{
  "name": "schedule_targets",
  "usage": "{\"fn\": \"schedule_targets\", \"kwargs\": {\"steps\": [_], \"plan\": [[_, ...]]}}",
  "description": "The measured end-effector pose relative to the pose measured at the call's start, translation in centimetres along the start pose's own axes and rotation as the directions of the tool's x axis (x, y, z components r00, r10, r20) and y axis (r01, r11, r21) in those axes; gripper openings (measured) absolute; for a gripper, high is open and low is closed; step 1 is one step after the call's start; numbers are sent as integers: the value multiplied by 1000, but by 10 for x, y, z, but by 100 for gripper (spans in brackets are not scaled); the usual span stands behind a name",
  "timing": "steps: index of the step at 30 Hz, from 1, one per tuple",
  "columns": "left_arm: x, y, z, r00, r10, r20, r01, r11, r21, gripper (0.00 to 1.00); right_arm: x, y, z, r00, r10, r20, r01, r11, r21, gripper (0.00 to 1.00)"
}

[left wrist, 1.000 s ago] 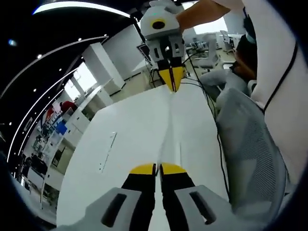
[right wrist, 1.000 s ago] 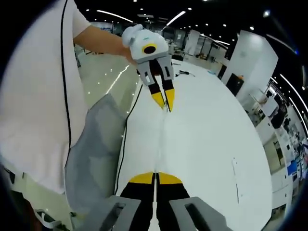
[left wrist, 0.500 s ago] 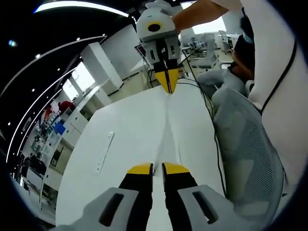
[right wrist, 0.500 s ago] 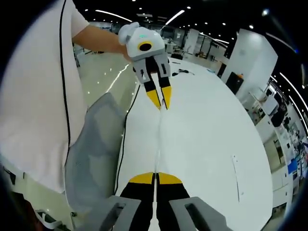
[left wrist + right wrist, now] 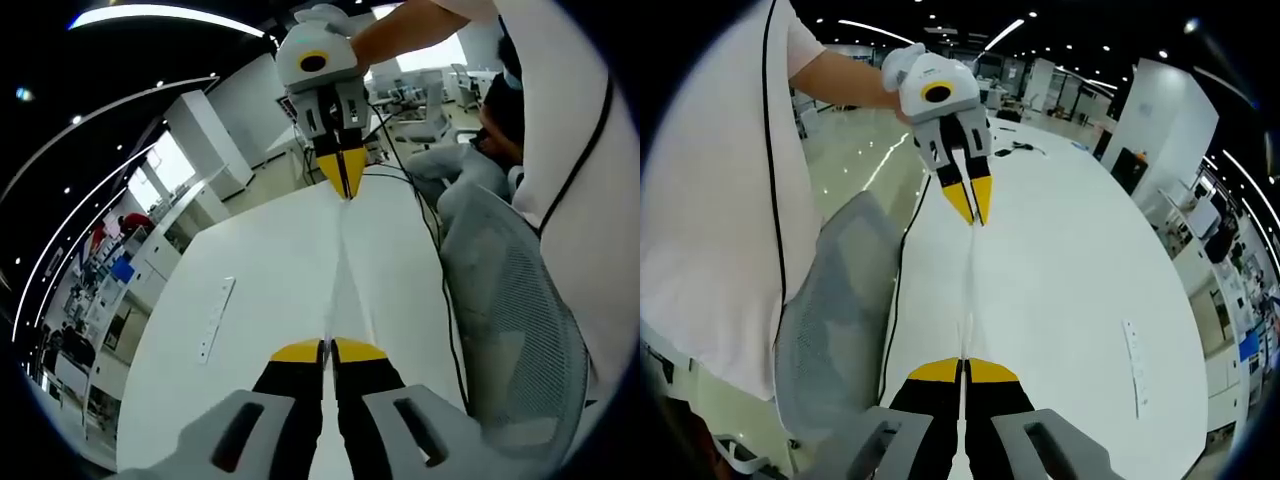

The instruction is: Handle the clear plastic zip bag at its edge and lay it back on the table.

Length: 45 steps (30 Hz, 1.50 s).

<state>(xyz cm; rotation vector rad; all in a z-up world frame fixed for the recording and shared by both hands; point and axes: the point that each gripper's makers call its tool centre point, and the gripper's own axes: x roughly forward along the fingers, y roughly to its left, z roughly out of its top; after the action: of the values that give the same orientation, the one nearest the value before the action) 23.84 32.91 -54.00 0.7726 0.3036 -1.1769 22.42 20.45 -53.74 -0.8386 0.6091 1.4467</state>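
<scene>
Open-plan office space stretched behind a long white table (image 5: 270, 290), with ceiling light strips, white cabinets beyond its far edge and a grey mesh chair (image 5: 510, 300) just beside its near edge. Above that table the clear plastic zip bag (image 5: 342, 270) hung edge-on, stretched taut between the two tools, so it read as little more than a thin pale line. Its long axis ran straight from one set of jaws to the other. In the left gripper view, the left gripper (image 5: 327, 350) had its yellow tips pressed together on the bag's near end, while the right gripper (image 5: 342, 180) pinched the far end, tips closed. Neither was nearer; each held its own end. By my judgement, laying it down called for lowering both ends together toward the table, keeping that line level.
</scene>
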Motion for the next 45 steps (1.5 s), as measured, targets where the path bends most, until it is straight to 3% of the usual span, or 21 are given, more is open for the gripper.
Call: {"fn": "schedule_targets", "kwargs": {"steps": [33,45], "plan": [[-1,-1,2,999,-7,-33,8,999,39,0,10,-10,-12,1000,-28,4,28,1000,4,0],[-2,-3,5,999,-4,-33,5,999,46,0,11,-8,0,998,-48,36,48,999,-5,14]]}}
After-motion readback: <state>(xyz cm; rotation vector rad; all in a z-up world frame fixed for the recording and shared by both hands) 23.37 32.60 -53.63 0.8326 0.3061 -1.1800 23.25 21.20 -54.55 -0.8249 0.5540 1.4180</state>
